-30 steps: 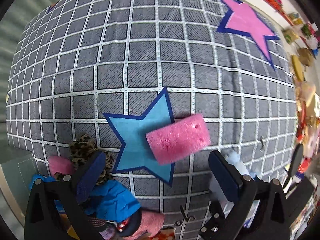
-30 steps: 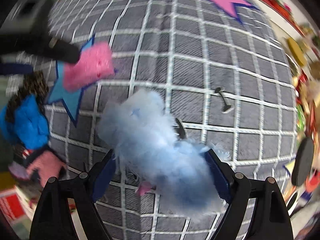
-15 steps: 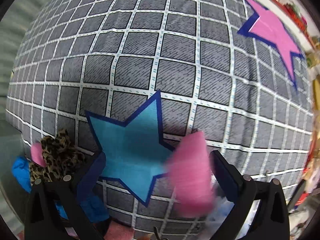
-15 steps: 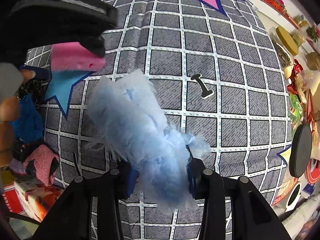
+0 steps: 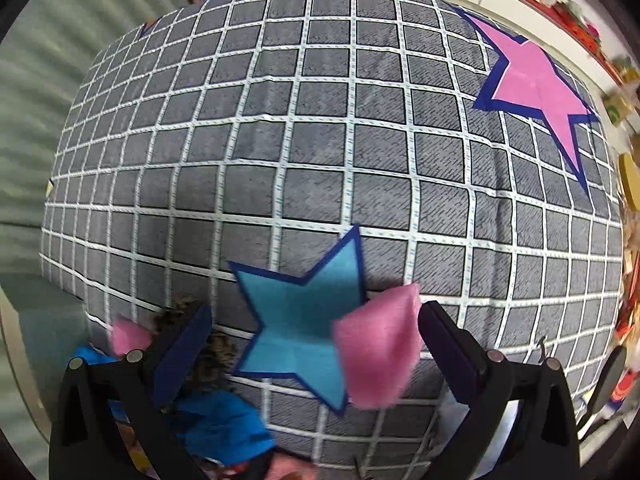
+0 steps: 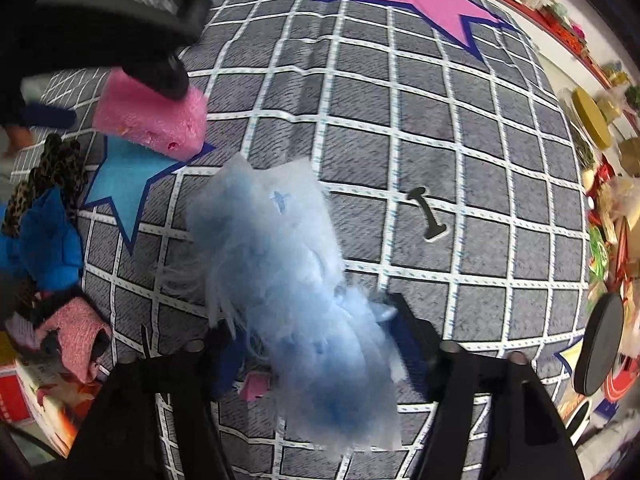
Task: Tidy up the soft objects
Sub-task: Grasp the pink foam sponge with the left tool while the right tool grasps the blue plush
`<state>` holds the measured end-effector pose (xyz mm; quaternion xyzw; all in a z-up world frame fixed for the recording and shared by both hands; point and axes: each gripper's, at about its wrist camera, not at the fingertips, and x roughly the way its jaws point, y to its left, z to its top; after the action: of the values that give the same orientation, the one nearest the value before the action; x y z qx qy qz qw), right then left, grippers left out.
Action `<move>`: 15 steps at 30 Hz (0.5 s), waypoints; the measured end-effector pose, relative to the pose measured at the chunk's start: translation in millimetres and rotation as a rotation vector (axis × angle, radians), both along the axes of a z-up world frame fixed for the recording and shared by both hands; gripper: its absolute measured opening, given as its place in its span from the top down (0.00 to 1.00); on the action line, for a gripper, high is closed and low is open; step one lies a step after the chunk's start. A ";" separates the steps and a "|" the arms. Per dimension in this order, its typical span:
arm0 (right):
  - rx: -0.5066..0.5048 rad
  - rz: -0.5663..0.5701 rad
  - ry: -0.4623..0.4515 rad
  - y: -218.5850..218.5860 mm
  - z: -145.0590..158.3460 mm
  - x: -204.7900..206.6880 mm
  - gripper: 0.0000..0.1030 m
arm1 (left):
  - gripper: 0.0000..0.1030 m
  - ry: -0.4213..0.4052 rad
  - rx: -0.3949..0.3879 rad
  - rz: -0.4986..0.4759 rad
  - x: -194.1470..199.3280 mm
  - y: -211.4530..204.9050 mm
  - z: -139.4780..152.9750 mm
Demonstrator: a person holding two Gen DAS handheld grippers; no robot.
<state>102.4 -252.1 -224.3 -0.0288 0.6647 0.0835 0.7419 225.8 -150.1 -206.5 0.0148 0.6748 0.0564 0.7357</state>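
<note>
A pink foam block [image 5: 376, 352] [image 6: 148, 120] sits at the edge of the blue star [image 5: 296, 328] [image 6: 124, 176]. My left gripper [image 5: 316, 344] is open around it, and the block lies close to the right finger. A fluffy light-blue bundle [image 6: 288, 280] lies on the grey grid cloth [image 5: 320, 140] between the jaws of my right gripper [image 6: 320, 346]. Those jaws are opening and stand spread at the bundle's sides, and its fluff hides the pads. In the right wrist view the left gripper's dark body looms over the foam block.
A heap of soft things lies at the cloth's left edge: leopard-print fabric [image 6: 52, 172], blue fabric [image 6: 44, 244], a pink knit piece [image 6: 76, 332]. A pink star [image 5: 532, 84] marks the far right. A small black dumbbell-shaped piece [image 6: 428, 216] and a black disc [image 6: 604, 340] lie right.
The left gripper came down over the pink foam block, which now sits between its jaws. The right gripper squeezed the blue fluffy bundle half a second ago and has spread again.
</note>
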 end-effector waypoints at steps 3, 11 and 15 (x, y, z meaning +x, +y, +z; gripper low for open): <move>-0.005 0.024 0.002 -2.5 -8.2 -4.0 0.17 | 0.00 0.008 0.012 0.012 -3.4 8.4 7.6; -0.001 0.039 0.022 1.5 -15.0 -4.2 0.06 | 0.00 0.070 0.026 0.035 -30.1 33.0 -6.2; 0.019 0.048 0.024 6.2 -16.3 -11.2 0.00 | 0.00 0.109 0.004 0.081 -30.2 35.8 -20.8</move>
<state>91.1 -245.9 -240.6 -0.0368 0.6717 0.1080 0.7320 195.6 -114.4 -227.3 -0.0080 0.7136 0.0869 0.6951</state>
